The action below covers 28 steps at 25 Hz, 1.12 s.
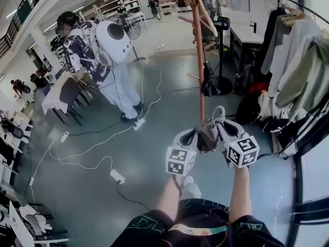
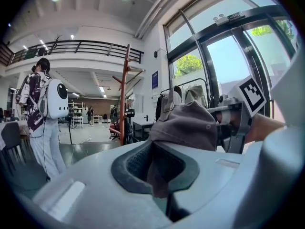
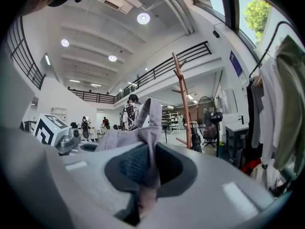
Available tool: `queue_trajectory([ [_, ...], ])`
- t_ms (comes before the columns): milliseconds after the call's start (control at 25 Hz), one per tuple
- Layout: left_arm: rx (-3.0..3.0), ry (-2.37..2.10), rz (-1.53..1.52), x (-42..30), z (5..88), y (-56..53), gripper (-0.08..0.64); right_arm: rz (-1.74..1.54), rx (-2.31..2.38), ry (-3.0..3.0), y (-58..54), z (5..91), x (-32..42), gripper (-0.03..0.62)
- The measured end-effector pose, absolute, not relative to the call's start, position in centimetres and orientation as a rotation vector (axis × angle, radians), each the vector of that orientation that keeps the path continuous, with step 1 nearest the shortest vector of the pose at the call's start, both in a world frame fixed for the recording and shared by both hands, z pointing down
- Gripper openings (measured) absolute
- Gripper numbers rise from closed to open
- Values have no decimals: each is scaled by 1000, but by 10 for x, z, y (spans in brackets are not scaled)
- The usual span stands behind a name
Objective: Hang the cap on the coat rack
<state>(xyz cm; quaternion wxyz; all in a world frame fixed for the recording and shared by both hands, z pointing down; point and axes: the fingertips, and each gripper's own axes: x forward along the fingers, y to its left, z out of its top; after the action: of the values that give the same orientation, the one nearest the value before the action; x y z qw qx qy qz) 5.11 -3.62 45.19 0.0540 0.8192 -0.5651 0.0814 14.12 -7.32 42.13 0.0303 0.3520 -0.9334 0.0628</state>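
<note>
**Item 1, cap** (image 1: 206, 137): grey-brown cloth, held in the air between both grippers, at the 6 o'clock foot of the rack pole in the head view. It is not on any peg.

**Item 2, left gripper** (image 1: 193, 138): jaws pinched together on a fold of the cap's edge, the cloth running down into the gap between the pads.

**Item 3, right gripper** (image 1: 220, 123): jaws likewise clamped on the cap's opposite edge, with a strip of fabric standing up out of them.

**Item 4, coat rack** (image 1: 199, 60): red-brown pole with angled pegs, upright at 12 o'clock from the cap. A dark item hangs on a lower peg.

**Item 5, floor** (image 1: 103, 138): smooth grey with a dull sheen, reflecting light.

**Item 6, cables** (image 1: 82, 158): white, looping across the floor from 9 to 11 o'clock of the grippers. One white power strip (image 1: 117, 176) lies at 8 o'clock.

**Item 7, person** (image 1: 82, 50): standing at 10 o'clock, patterned top, with a white rounded backpack (image 1: 113, 40).

**Item 8, chair** (image 1: 69, 94): dark, by a white table at 9 o'clock.

**Item 9, clothes rail** (image 1: 293, 60): at 2 o'clock, hung with grey and pale green garments.

**Item 10, room**: a tall open hall with a black mezzanine railing (image 2: 76, 46), large dark-framed windows (image 2: 228, 56) with greenery outside, and round ceiling lights (image 3: 143, 18).
</note>
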Motion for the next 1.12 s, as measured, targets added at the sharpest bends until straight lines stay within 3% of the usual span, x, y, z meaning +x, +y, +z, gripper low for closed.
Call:
queue_trajectory([
  [1120,2437,-1585,160,-29,477,-227,14,381,1196,-2758,-260,457,65,38],
])
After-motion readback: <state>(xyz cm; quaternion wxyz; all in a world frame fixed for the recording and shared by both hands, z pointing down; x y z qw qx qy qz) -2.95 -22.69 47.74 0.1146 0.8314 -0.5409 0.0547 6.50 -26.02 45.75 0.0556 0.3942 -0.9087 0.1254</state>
